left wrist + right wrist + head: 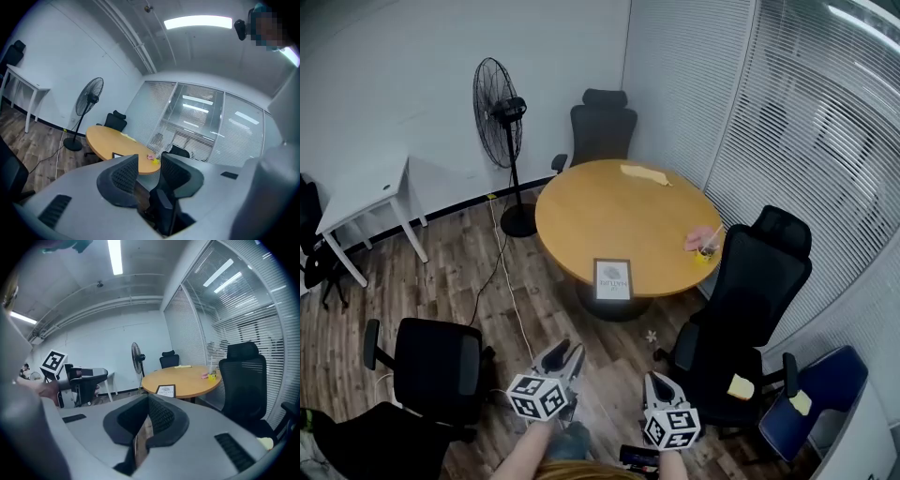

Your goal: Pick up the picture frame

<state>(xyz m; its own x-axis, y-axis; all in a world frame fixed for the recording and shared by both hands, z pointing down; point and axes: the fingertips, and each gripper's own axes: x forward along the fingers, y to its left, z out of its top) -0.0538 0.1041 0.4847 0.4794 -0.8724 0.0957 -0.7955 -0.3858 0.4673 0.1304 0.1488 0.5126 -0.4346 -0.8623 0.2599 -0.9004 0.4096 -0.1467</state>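
The picture frame (612, 278), black-edged with a white print, lies flat near the front edge of the round wooden table (581, 211). Both grippers hover low over the floor, well short of the table. My left gripper (566, 354) is open, and in the left gripper view (149, 172) only a black chair shows through the gap. My right gripper (660, 381) is shut, tips meeting with nothing in them (149, 398). The right gripper view shows the frame (165, 390) ahead on the table. In the left gripper view the frame (117, 155) is partly hidden behind a finger.
A black office chair (755, 281) stands at the table's right, one (602, 127) behind it and another (441, 366) at my left. A pedestal fan (499, 112), a white desk (366, 192) and a blue chair (825, 394) ring the room. A pink-and-yellow cup (705, 246) sits on the table.
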